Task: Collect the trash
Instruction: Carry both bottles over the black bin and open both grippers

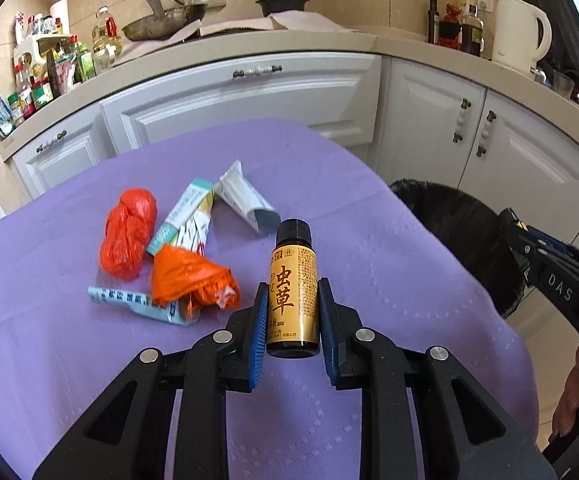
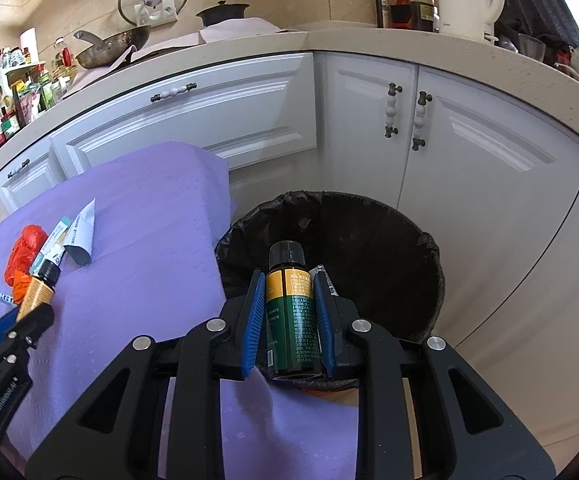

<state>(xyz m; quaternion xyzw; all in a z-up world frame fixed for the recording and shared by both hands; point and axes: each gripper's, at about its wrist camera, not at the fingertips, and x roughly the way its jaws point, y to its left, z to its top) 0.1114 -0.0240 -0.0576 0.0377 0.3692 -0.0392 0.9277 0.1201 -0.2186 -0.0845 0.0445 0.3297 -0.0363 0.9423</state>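
Note:
My left gripper is shut on a small brown bottle with a gold label and holds it above the purple cloth. My right gripper is shut on a brown bottle with a green label over the black-lined trash bin. On the cloth lie two orange plastic bags, a white tube, a flat box and a blue wrapper. The bin also shows in the left wrist view.
White cabinets and a countertop stand behind the table, with a pan, spice jars, bottles and a white kettle. The right gripper's body shows at the right of the left wrist view.

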